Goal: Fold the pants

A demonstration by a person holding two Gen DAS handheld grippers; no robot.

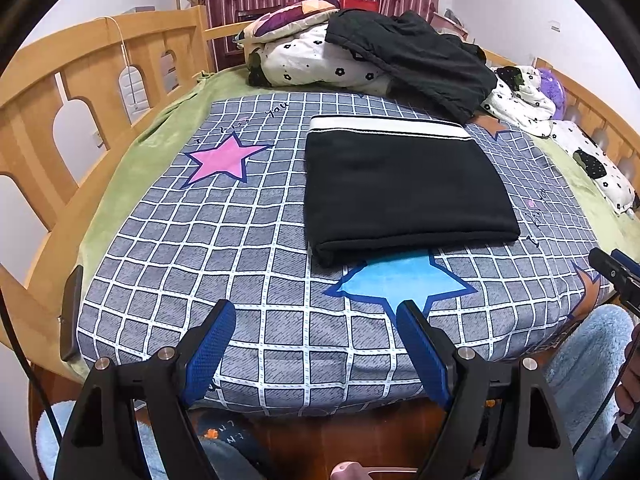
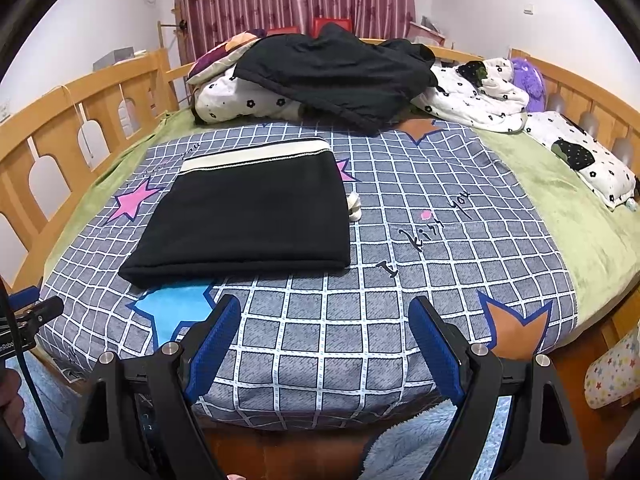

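Checked grey bedding with coloured stars covers the bed in the left wrist view, with a wooden rail along the side and a maroon curtain behind. The left gripper hangs over the near edge of the bed, its blue-padded jaws standing wide apart with nothing between them, well short of the pants. That clear, pulled-back pose suggests the folding is done and the tool has no hold left to keep. The pants lie flat in the middle of the bedding as a tidy black rectangle, white waistband along the far edge, the thick folded edge nearest the camera and just touching a blue star. A loose dark garment is heaped on the floral quilt beyond, apart from the folded piece.

From the right wrist view the same bedding fills the frame. The right gripper also sits at the near edge, jaws parted and empty, to the right of the pants and not touching them. Here the stack looks even and square-cornered, layers aligned, no leg trailing out. A small white object rests just beside its right edge; what it is cannot be told.
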